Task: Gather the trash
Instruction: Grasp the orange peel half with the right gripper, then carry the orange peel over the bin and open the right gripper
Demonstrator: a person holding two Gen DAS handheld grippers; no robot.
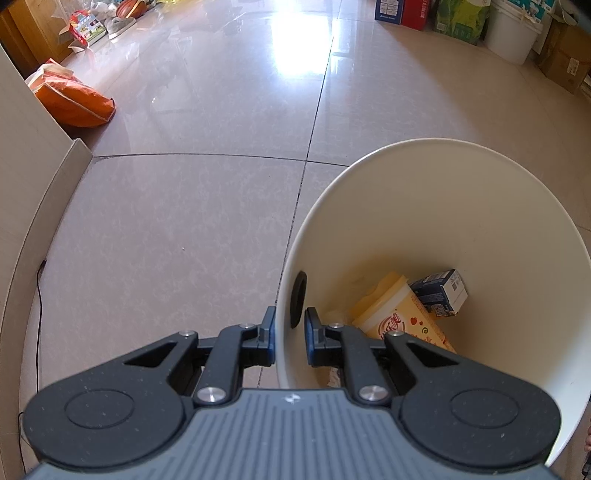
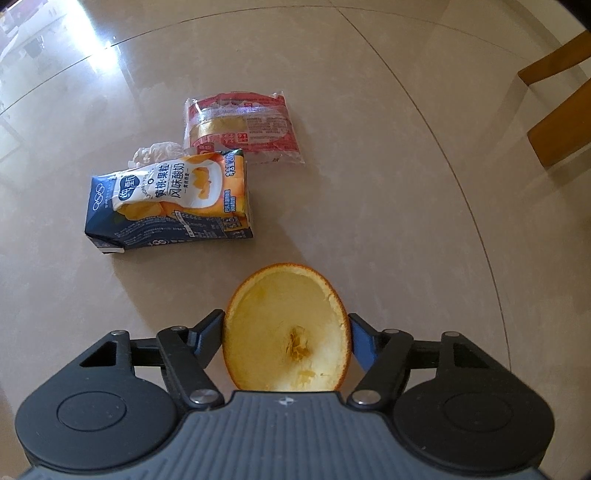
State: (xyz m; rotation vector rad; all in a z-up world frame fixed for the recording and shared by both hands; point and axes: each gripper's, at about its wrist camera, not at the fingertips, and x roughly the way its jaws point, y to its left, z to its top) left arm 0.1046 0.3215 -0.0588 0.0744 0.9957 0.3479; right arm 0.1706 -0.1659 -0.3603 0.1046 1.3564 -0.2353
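Note:
In the left wrist view a white bucket (image 1: 461,221) stands on the tiled floor. My left gripper (image 1: 290,325) is shut on its near rim, one finger outside and one inside. A yellow cup (image 1: 399,317) and a dark blue carton (image 1: 439,291) lie at its bottom. In the right wrist view a hollow orange peel half (image 2: 286,328) sits between the fingers of my right gripper (image 2: 287,321), and both pads touch its sides. Beyond it on the beige surface lie a blue and orange yogurt carton (image 2: 173,206), a red snack wrapper (image 2: 243,125) and a crumpled tissue (image 2: 155,153).
An orange bag (image 1: 74,103) lies by a wall corner (image 1: 37,166) on the left, with a thin cable along the skirting. Boxes and a white pail (image 1: 513,33) line the far wall. A wooden chair (image 2: 557,110) stands at the right of the beige surface.

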